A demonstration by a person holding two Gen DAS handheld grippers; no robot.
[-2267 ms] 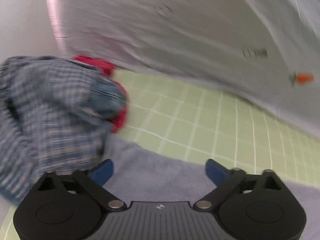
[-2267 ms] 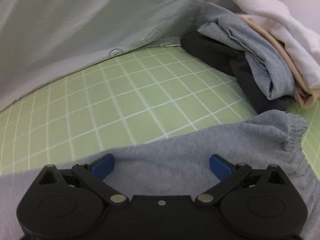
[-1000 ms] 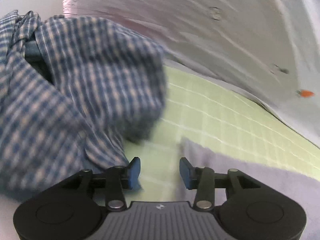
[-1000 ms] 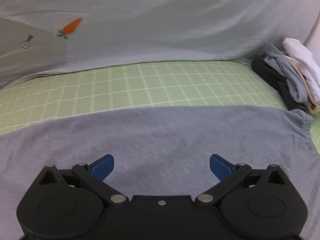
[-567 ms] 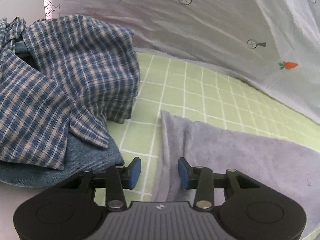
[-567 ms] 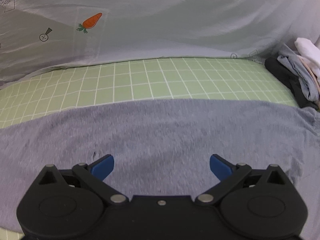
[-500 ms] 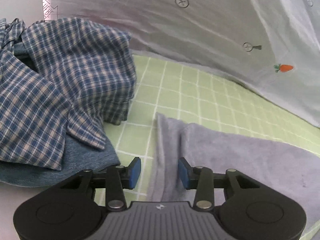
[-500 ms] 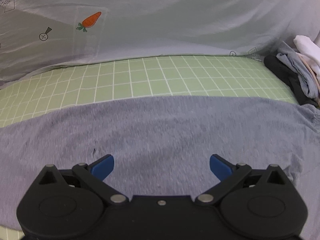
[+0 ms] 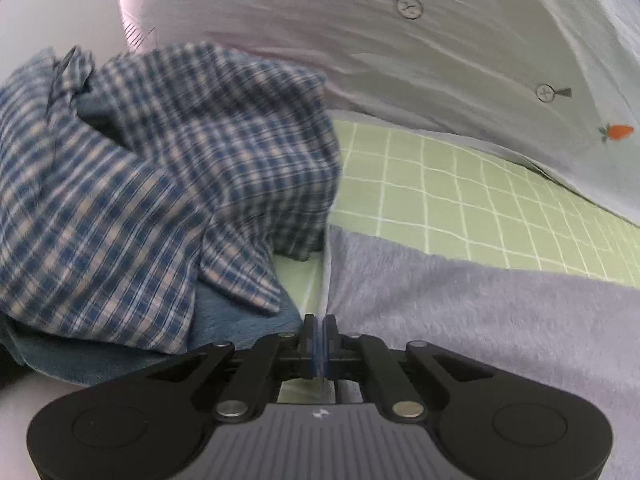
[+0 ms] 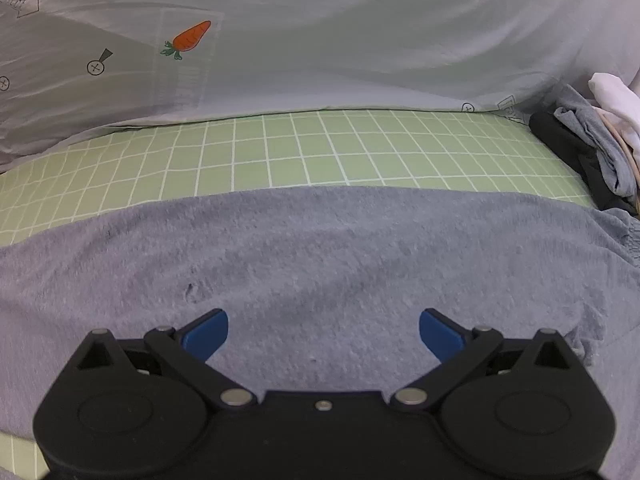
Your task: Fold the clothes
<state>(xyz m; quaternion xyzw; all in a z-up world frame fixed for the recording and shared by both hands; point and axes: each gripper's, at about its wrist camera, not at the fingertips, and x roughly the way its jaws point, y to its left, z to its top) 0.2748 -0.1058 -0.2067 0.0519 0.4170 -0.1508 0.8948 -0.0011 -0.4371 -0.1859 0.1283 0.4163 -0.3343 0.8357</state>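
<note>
My left gripper is clamped on the left edge of the grey garment, which lies flat across the green sheet. My right gripper hangs spread wide over it. Plaid shirt heaped just left of it.

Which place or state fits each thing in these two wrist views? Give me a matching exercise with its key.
Things:
1. left claw
2. right claw
3. plaid shirt
4. folded pile

Places or states:
A. heaped at the grey garment's left end
B. open above the grey garment
C. shut on the grey garment's edge
D. stacked beyond the grey garment's right end

Pairs: 1-C, 2-B, 3-A, 4-D
</note>
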